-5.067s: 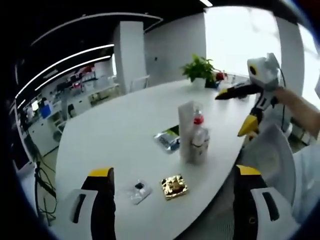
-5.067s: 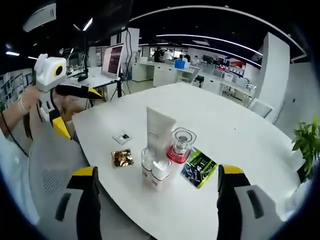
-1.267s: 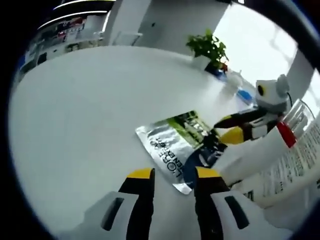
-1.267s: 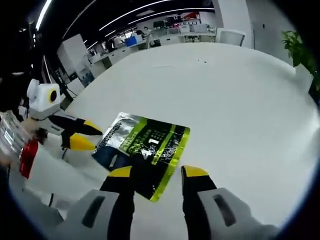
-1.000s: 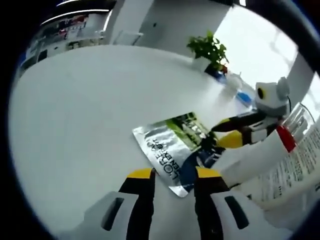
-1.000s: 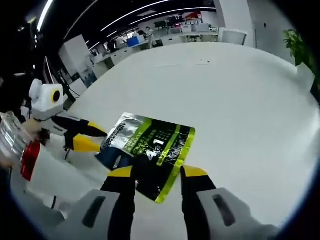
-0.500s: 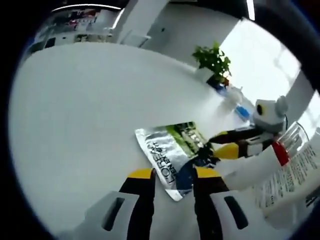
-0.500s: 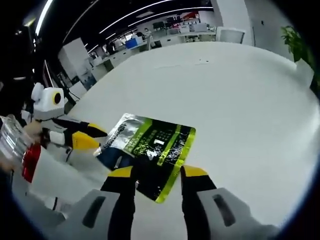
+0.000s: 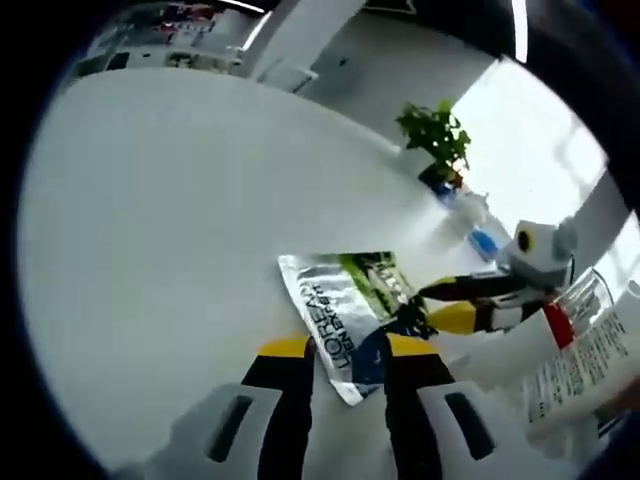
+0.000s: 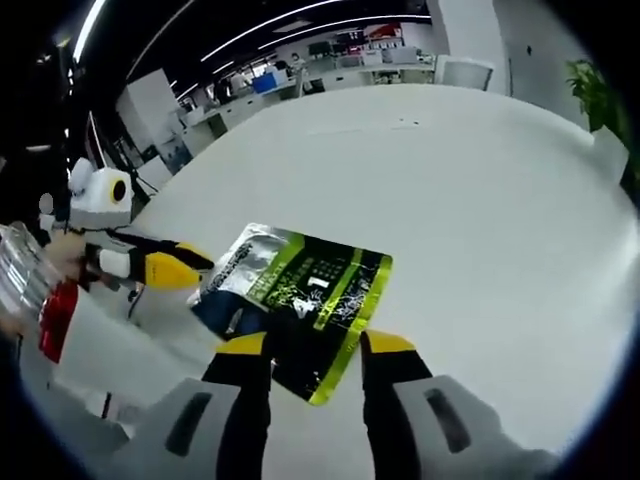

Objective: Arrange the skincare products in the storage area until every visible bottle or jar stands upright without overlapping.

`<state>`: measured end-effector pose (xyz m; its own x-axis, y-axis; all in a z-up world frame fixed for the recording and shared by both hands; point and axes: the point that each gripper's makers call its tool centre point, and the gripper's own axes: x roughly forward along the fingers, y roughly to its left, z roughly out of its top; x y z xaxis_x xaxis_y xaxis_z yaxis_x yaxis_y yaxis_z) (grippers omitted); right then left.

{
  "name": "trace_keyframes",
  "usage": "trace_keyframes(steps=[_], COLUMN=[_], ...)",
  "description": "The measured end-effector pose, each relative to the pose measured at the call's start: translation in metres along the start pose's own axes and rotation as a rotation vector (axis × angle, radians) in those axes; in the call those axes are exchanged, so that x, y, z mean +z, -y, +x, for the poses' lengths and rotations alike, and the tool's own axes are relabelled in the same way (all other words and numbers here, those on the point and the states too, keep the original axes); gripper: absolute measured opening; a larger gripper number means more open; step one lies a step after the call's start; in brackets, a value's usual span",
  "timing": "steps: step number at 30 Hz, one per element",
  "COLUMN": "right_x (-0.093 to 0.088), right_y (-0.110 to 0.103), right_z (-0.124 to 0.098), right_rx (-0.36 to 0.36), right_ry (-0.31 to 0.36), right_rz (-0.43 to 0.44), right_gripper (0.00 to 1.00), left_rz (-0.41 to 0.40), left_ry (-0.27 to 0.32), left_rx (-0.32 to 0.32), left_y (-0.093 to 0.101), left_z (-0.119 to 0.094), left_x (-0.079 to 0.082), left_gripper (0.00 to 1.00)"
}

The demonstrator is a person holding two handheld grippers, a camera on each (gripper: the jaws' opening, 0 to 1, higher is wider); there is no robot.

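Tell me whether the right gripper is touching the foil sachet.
Touching. In the right gripper view the right gripper has a jaw on each side of the foil sachet, whose near edge runs down between them; the left gripper view shows its tips on the sachet's far edge.

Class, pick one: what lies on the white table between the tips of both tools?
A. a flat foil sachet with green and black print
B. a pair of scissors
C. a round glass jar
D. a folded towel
A: the foil sachet lies flat on the white table, its near edge between the right tool's tips; the left tool meets its other end.

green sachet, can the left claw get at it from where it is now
Probably yes: the left claw is already at the green sachet, its near edge between the tips. The right claw is at the opposite edge, not blocking.
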<state>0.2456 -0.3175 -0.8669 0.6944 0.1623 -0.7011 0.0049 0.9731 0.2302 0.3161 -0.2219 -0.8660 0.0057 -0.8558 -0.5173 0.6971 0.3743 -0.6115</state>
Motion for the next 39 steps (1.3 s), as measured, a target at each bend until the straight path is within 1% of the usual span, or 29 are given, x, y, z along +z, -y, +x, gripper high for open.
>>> trace_keyframes(steps=[2,3,5,6,7,8,9,10,11,12,13,14,16,18,20,21,23,24,25,26,27,29,31,33,34,35,36,37,39], right_x=[0.000,0.000,0.000,0.000,0.000,0.000,0.000,0.001,0.001,0.001,0.001,0.001,0.001,0.001,0.000,0.000,0.000,0.000,0.000,0.000,0.000,0.000,0.000,0.000,0.000,0.000,0.000,0.000,0.001], right_y=[-0.001,0.001,0.002,0.002,0.002,0.002,0.001,0.000,-0.001,-0.001,-0.001,-0.001,-0.001,-0.001,-0.001,-0.001,-0.001,-0.001,-0.001,-0.001,-0.001,-0.002,-0.001,-0.002,-0.002,-0.002,-0.002,-0.002,-0.002], right_z=[-0.001,0.001,0.002,0.002,0.002,0.002,0.002,0.003,0.003,0.003,0.004,0.004,0.004,0.004,0.005,0.005,0.005,0.005,0.005,0.005,0.005,0.005,0.005,0.006,0.006,0.006,0.006,0.006,0.005], right_rx=[0.001,0.001,0.002,0.001,0.001,0.000,0.001,0.005,0.009,0.010,0.007,0.005,0.005,0.005,0.002,0.002,0.004,0.004,0.003,0.002,0.001,0.002,0.002,0.001,0.000,0.000,0.001,0.002,0.007], right_ry=[0.001,0.001,0.000,0.000,-0.001,-0.001,-0.001,0.001,0.004,0.003,0.000,0.000,-0.001,-0.002,-0.002,-0.001,0.000,0.000,-0.001,-0.003,-0.004,-0.005,-0.005,-0.005,-0.006,-0.006,-0.005,-0.004,-0.001], right_rz=[0.004,0.006,0.004,0.004,0.002,0.002,0.000,-0.002,0.001,0.000,-0.007,-0.007,-0.007,-0.011,-0.013,-0.011,-0.007,-0.007,-0.010,-0.014,-0.016,-0.017,-0.016,-0.017,-0.018,-0.018,-0.019,-0.014,-0.008], right_gripper=[0.37,0.37,0.37,0.37,0.37,0.37,0.36,0.36,0.36,0.36,0.36,0.36,0.36,0.36,0.35,0.35,0.35,0.35,0.35,0.35,0.35,0.36,0.35,0.36,0.36,0.36,0.36,0.36,0.36], left_rz=[-0.007,-0.009,-0.089,-0.121,-0.128,-0.144,-0.152,-0.126,-0.053,-0.005,0.008,0.001,-0.006,-0.047,-0.060,-0.064,-0.099,-0.110,-0.097,-0.056,-0.024,-0.024,-0.039,-0.052,-0.060,-0.067,-0.079,-0.077,-0.042], left_ry=[-0.009,0.000,0.010,0.021,0.024,0.024,0.010,0.007,0.030,0.018,0.001,0.001,-0.001,0.023,0.037,0.050,0.086,0.096,0.082,0.053,0.042,0.028,0.036,0.050,0.054,0.058,0.059,0.061,0.071], left_rx=[-0.001,0.000,-0.008,-0.004,-0.006,-0.001,0.001,0.021,0.053,0.062,0.060,0.059,0.055,0.041,0.022,-0.007,-0.086,-0.099,-0.090,-0.081,-0.065,-0.059,-0.060,-0.065,-0.068,-0.079,-0.085,-0.085,-0.103], left_y=[-0.001,-0.001,0.001,-0.001,-0.002,-0.008,-0.011,-0.012,-0.015,-0.010,-0.006,-0.003,-0.003,-0.003,-0.002,0.003,0.017,0.020,0.020,0.020,0.019,0.021,0.013,0.016,0.011,0.010,0.013,0.014,0.019], left_z=[0.001,0.001,0.001,0.001,0.001,0.003,0.004,0.005,0.002,0.002,0.002,0.002,0.001,-0.001,-0.003,-0.005,-0.006,-0.006,-0.005,-0.002,0.000,0.005,0.007,0.009,0.010,0.011,0.011,0.011,0.009], left_x=[-0.002,-0.001,-0.001,0.000,0.000,0.001,-0.001,-0.002,0.003,0.003,0.001,0.002,0.003,0.006,0.008,0.010,0.016,0.018,0.016,0.012,0.010,0.007,0.012,0.016,0.021,0.026,0.027,0.029,0.033], left_gripper=[0.22,0.20,0.20,0.20,0.18,0.18,0.19,0.20,0.21,0.22,0.23,0.24,0.24,0.21,0.18,0.14,0.02,0.03,0.05,0.06,0.06,0.07,0.06,0.05,0.04,0.01,0.00,0.00,0.00])
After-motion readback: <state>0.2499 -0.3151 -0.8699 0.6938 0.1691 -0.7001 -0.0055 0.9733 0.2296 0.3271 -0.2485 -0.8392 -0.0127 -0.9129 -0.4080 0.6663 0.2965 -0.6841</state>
